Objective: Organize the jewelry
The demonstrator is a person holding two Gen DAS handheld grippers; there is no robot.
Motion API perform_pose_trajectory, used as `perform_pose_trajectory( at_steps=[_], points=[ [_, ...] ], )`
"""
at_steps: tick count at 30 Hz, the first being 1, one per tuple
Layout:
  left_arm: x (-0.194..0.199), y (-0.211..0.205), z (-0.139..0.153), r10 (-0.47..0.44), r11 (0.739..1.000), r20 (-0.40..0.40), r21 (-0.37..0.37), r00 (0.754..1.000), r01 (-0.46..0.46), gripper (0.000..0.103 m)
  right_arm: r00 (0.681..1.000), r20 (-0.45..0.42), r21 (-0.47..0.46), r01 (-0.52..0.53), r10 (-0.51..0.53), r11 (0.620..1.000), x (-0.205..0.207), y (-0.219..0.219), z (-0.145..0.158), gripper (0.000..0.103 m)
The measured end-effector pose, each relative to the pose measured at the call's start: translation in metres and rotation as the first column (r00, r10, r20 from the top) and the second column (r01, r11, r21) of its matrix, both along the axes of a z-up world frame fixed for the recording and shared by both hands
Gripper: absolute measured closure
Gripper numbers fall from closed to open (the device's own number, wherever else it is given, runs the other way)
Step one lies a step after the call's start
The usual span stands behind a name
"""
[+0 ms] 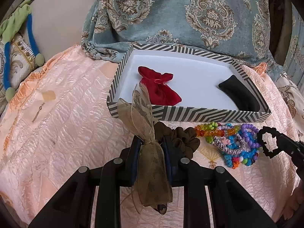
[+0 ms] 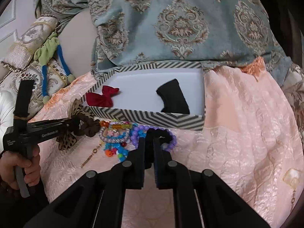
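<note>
The left gripper (image 1: 151, 144) reaches up from the bottom centre of the left wrist view with its jaws closed on a thin bunch of sheer fabric; in the right wrist view it enters from the left edge, held by a bare hand (image 2: 24, 163) at the lower left. The right gripper (image 2: 149, 138) rises from the bottom centre of its own view, jaws nearly together on a black loop.
</note>
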State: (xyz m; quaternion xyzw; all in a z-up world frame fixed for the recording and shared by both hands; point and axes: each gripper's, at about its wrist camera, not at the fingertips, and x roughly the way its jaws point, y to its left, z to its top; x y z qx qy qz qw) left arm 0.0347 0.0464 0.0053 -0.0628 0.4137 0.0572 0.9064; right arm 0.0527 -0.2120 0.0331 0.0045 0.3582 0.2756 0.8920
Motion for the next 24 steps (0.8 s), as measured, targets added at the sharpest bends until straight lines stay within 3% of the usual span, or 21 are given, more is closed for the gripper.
perform_pose_trajectory(
  at_steps=[24],
  points=[
    [0.0011, -0.0013, -0.0018, -0.008, 1.000, -0.003, 0.015, 1.000, 0.008, 0.097, 0.999, 0.028, -0.033, -0.020, 0.021, 0.999, -0.0041, 0.0067, 0.0001, 0.095]
  ],
)
